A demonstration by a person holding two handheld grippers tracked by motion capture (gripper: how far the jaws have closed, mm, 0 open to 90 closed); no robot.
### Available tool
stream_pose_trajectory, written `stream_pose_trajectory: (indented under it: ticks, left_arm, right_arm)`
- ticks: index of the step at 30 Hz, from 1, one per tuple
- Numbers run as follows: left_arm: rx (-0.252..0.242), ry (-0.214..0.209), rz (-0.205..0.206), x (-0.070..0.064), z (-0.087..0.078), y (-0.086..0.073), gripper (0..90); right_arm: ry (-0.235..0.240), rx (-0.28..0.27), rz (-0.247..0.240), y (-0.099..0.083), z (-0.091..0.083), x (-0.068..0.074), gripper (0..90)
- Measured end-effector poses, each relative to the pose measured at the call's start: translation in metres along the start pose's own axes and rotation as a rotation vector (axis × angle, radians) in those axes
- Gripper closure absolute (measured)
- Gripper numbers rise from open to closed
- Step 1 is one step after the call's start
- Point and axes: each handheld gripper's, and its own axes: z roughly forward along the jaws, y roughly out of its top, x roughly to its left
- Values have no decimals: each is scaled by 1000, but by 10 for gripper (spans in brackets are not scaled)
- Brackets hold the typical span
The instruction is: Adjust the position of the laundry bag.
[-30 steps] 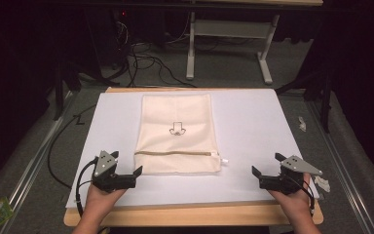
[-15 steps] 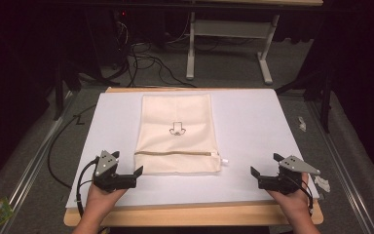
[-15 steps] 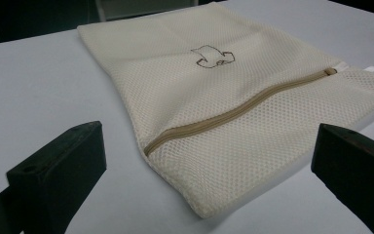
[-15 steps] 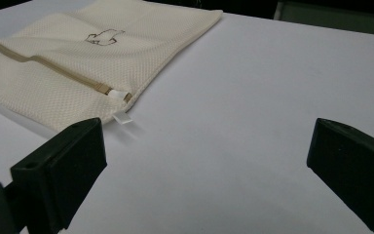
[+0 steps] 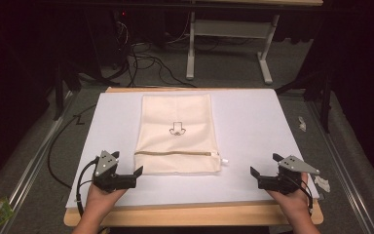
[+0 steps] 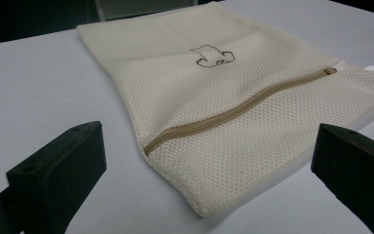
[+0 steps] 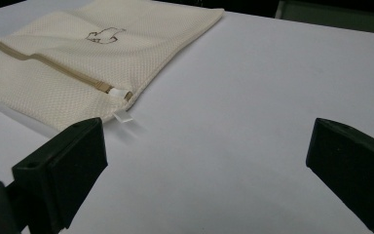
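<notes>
Overhead, a cream mesh bag (image 5: 177,134) lies flat on the white table (image 5: 253,126), left of centre, its long axis running from the near edge toward the far edge. A tan zipper (image 5: 173,153) crosses it near the end closest to the person, and a small dark emblem (image 5: 176,128) sits at mid-length. The bag looks flat; whether anything is inside cannot be told. The left gripper (image 5: 137,172) rests by the bag's near left corner, held in the left hand (image 5: 102,195), jaws apart. The right gripper (image 5: 253,173) sits well apart from the bag near the table's right front, in the right hand (image 5: 292,195), jaws likewise apart.

From the left gripper view, the two black jaws stand wide at the bottom corners, with the bag (image 6: 233,97) between and beyond them; its near corner lies just ahead. The zipper (image 6: 233,112) runs diagonally up to the right, closed along its visible length.

From the right gripper view, the jaws are again spread wide over bare table (image 7: 272,97). The bag (image 7: 87,53) lies up and left, its zipper (image 7: 48,66) ending at a white tab (image 7: 122,116) just beside the left jaw.
</notes>
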Motion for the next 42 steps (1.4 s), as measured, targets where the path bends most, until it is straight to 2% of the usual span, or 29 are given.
stream_pose_trajectory:
  ticks: [10, 13, 15, 16, 18, 19, 20, 22, 25, 26, 27, 28, 29, 30, 35, 36, 37, 38, 39, 40, 42]
  left_arm:
    - [2, 0, 2, 0, 0, 0, 1]
    - [3, -2, -1, -1, 1, 0, 1]
    - [6, -4, -1, -1, 2, 0, 1]
    - [8, -5, -2, -1, 2, 0, 1]
    - [7, -9, -4, -1, 2, 0, 1]
    - [7, -9, -4, -1, 2, 0, 1]
    - [5, -13, -3, -1, 1, 0, 1]
    - [2, -13, -3, -1, 1, 0, 2]
    - [2, -8, -7, 1, 0, -1, 3]
    - [3, -6, -8, 1, -1, -1, 3]
    - [3, -5, -11, 2, -1, -1, 5]
    - [3, -5, -11, 2, -1, -1, 6]
    - [9, -16, -16, 2, -1, -1, 9]
    - [9, -16, -16, 2, -1, -1, 12]
    - [23, -16, -6, 3, 0, -2, 18]
    - [24, -24, -10, 3, 1, -2, 18]
    - [26, -25, -11, 3, 1, -3, 18]
    - [32, -27, -7, 3, 1, -3, 18]
    - [33, -28, -8, 3, 2, -3, 19]
    - [36, -30, -9, 4, 2, -4, 20]
    - [47, -41, -15, 5, 2, -4, 28]
  right_arm:
    - [11, 4, 1, 0, 1, 1, 34]
    - [41, 7, 4, 2, 3, 3, 74]
    - [85, 7, 11, 7, 8, 9, 124]
    - [85, 7, 11, 7, 8, 9, 124]
    - [123, 21, 17, 16, 18, 18, 166]
    - [123, 21, 17, 16, 18, 18, 166]
    - [132, 48, 5, 24, 30, 27, 194]
    - [138, 69, -16, 32, 46, 35, 239]
    - [147, 83, -9, 39, 61, 41, 260]
    - [149, 101, 4, 43, 73, 44, 272]
    - [159, 127, 27, 49, 93, 48, 300]
    - [159, 127, 27, 49, 93, 48, 300]
    - [146, 158, 26, 54, 111, 51, 318]
    - [146, 158, 26, 54, 111, 51, 318]
    - [89, 242, 14, 61, 152, 55, 340]
    - [76, 261, 20, 60, 165, 55, 389]
    - [76, 261, 20, 60, 165, 55, 389]
    - [81, 271, 30, 59, 168, 55, 439]
    - [107, 296, 34, 57, 174, 55, 512]
    - [112, 313, 22, 55, 176, 57, 555]
    - [63, 307, -41, 53, 174, 63, 866]
